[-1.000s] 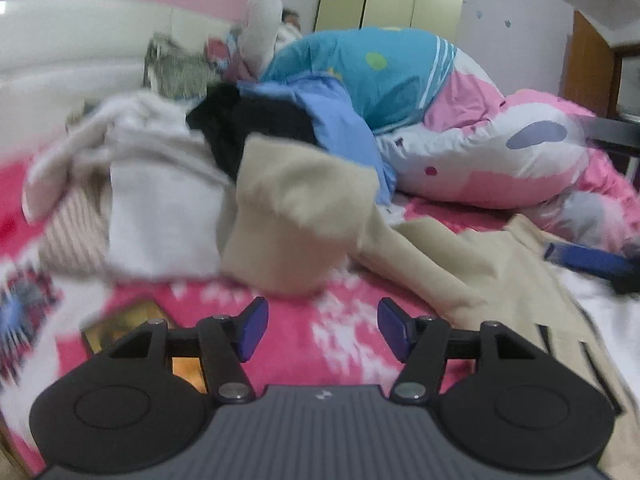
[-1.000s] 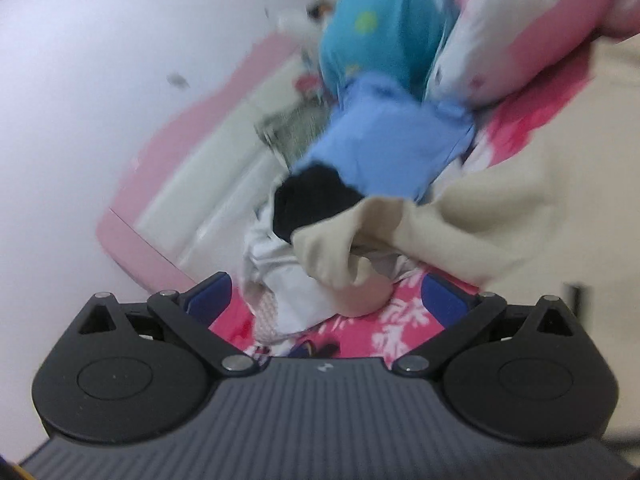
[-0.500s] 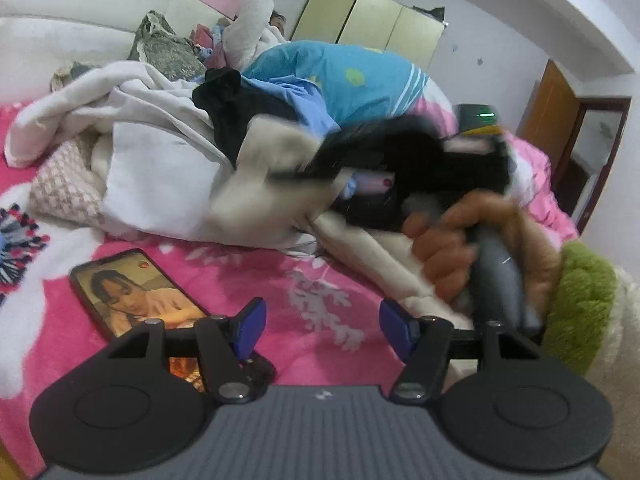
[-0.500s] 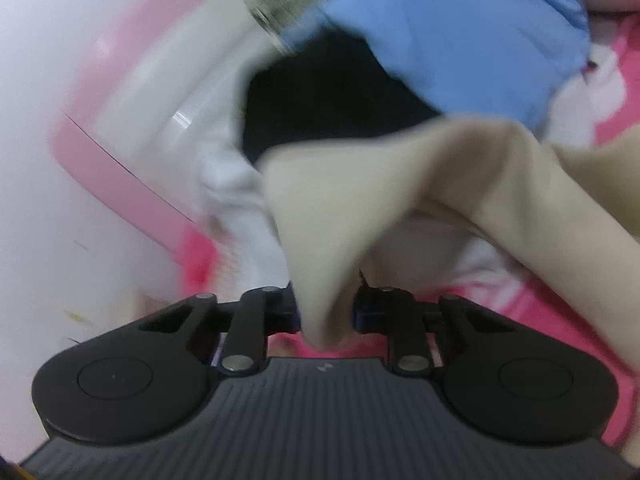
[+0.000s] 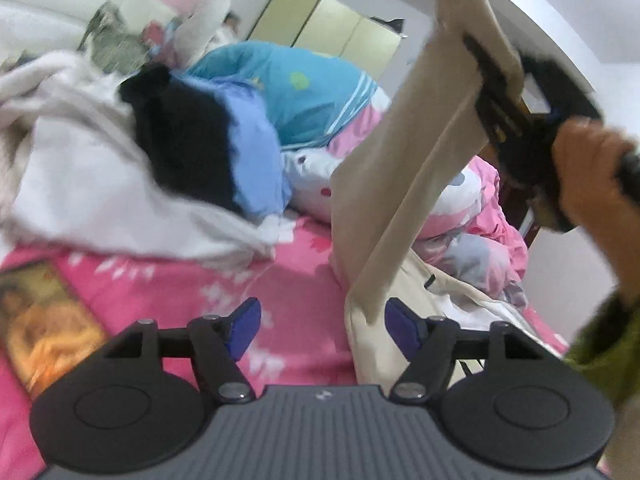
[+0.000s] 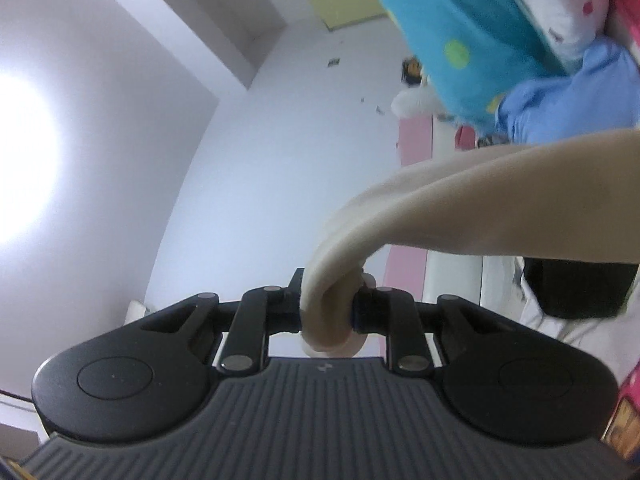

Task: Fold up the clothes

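**Beige garment lifted by one end**

The right gripper (image 6: 326,314) is clamped on a bunched end of the soft beige knit garment (image 5: 404,184), which hangs limp down to the pink floral bed (image 5: 168,280). It looks light and floppy, probably stretchy. The left gripper (image 5: 320,326) has just been widening, nothing pinched; the hanging lower edge beside it seems the place to grip.

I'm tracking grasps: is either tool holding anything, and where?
Right tool grips the beige garment by a bunched end; left tool holds nothing.

A phone (image 5: 38,320) with its screen lit lies on the pink floral bedsheet (image 5: 168,280). A yellow-green wardrobe (image 5: 332,28) stands against the far wall, behind a blue pillow (image 5: 304,88).
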`<state>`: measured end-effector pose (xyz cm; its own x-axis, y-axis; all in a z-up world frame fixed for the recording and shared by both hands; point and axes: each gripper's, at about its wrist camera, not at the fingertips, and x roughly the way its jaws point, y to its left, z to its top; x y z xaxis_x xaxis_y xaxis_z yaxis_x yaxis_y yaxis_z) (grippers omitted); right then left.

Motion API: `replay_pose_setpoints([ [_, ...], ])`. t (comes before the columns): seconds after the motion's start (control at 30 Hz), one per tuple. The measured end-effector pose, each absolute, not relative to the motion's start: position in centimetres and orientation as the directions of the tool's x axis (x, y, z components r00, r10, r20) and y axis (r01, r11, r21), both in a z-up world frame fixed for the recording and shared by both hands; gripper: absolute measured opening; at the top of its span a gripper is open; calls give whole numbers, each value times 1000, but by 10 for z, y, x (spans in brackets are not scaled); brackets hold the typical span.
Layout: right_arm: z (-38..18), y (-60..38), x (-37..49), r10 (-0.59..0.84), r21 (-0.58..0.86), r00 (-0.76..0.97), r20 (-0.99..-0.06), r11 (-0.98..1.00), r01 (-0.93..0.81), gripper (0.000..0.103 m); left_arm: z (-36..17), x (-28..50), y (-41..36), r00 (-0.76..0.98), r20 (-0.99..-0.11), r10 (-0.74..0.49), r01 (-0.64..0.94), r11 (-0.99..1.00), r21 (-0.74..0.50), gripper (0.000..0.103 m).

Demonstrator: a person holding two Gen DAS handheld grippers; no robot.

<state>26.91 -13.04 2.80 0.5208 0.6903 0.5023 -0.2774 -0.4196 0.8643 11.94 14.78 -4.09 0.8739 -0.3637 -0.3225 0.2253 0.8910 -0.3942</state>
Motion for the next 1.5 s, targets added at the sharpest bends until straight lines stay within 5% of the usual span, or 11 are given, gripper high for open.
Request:
replay_pose_setpoints([
  [0.2, 33, -114, 271, 658, 845, 541, 524, -481, -233, 20, -54, 128, 126, 867, -356, -348, 190, 892, -410, 71],
  [0.33, 22, -75, 293, 570, 748, 516, 639, -618, -243, 22, -66, 105, 146, 859, -396, -325, 119, 879, -462, 70],
  [0.4, 7, -27, 310, 701, 809, 428, 571, -568, -149, 27, -71, 92, 166, 855, -410, -318, 76, 858, -508, 70],
  [0.47, -9, 21, 328, 810, 864, 322, 491, -499, -64, 40, -75, 81, 186, 854, -419, -308, 38, 840, -541, 70],
  [0.57, -39, 95, 346, 964, 965, 105, 245, -253, 71, 93, -82, 71, 203, 861, -403, -308, 31, 825, -564, 70],
  [0.63, -64, 141, 349, 996, 991, -84, -18, 29, 129, 93, -83, 71, 207, 862, -404, -307, 30, 826, -563, 70],
  [0.67, -68, 148, 348, 992, 991, -118, -43, 58, 122, 93, -83, 71, 207, 861, -403, -309, 31, 825, -564, 70],
  [0.9, -8, 81, 335, 996, 996, -63, 64, -67, -51, 94, -85, 69, 200, 852, -389, -349, 70, 813, -577, 71],
  [1.13, 20, -117, 286, 933, 963, 304, 193, -120, -243, 94, -69, 67, 193, 865, -340, -369, 115, 805, -582, 72],
  [1.27, -6, -195, 239, 876, 979, 481, 31, 69, -190, 92, -52, 77, 188, 879, -316, -357, 132, 819, -559, 72],
  [1.5, -1, -198, 245, 774, 860, 567, -282, 466, -209, 68, -27, 138, 151, 900, -311, -306, 131, 870, -475, 72],
])
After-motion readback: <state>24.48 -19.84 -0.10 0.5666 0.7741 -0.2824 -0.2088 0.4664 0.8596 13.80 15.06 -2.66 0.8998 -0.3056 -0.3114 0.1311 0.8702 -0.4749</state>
